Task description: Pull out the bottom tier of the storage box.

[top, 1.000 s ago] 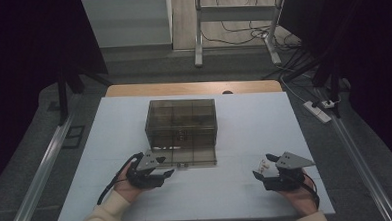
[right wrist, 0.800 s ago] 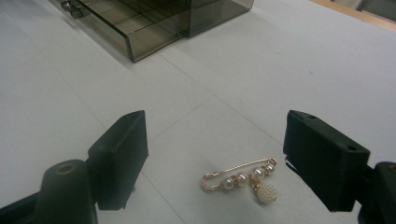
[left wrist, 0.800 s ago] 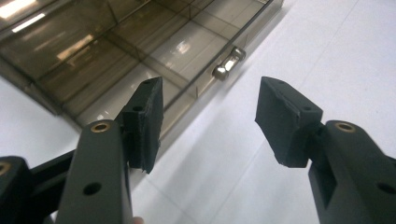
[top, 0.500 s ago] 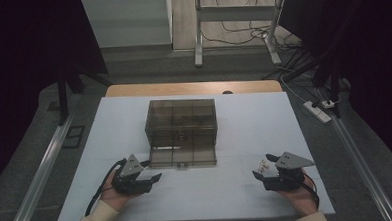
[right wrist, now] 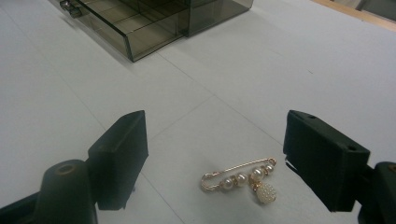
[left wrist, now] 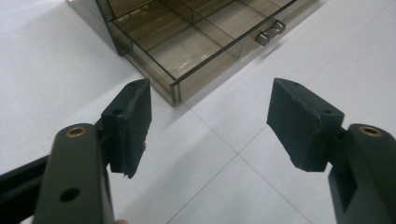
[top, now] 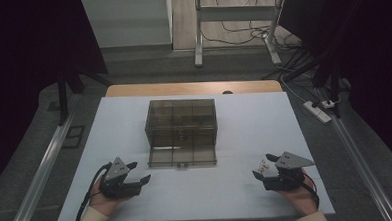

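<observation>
While both grippers' jaws stand spread, the pearl brooch point(right wrist: 243, 182) lies flat, long axis crosswise between the right gripper point(right wrist: 215, 158) jaws.

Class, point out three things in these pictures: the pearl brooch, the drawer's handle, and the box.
brooch point(right wrist: 243, 179): right gripper view, on its pearl row.
handle point(left wrist: 270, 32): left gripper view, on its metal bar.
box point(top: 180, 116): high view, on its top.

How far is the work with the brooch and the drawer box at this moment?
Done: the bottom drawer of the smoked box stands pulled out. In hand: the left gripper, its jaws just opening, holds nothing; the right gripper is open around the pearl brooch, which lies on the table. Left, probably: grip the brooch, place it in the drawer, close it.
</observation>
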Demonstrator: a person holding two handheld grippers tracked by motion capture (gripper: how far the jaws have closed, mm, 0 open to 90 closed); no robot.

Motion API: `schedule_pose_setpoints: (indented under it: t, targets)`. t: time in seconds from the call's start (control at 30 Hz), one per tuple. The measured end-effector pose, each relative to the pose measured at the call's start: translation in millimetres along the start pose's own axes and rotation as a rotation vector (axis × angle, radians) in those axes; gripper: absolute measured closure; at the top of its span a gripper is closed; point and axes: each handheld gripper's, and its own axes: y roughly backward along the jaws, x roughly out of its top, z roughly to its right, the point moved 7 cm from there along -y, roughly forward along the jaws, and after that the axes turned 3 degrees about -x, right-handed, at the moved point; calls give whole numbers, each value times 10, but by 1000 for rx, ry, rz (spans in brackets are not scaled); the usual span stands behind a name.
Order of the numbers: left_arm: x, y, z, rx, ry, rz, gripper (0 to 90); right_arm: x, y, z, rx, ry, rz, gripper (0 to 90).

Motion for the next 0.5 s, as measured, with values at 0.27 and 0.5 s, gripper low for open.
schedule_pose_setpoints:
  t: [0.27, 0.5]
  targets:
    - [-15, 1, -37, 20, 7, -3, 287, 3, 5, 0, -4, 4, 1, 211]
    - [-15, 0, -34, 18, 8, -3, 273, 5, 12, -5, -7, 6, 0, 211]
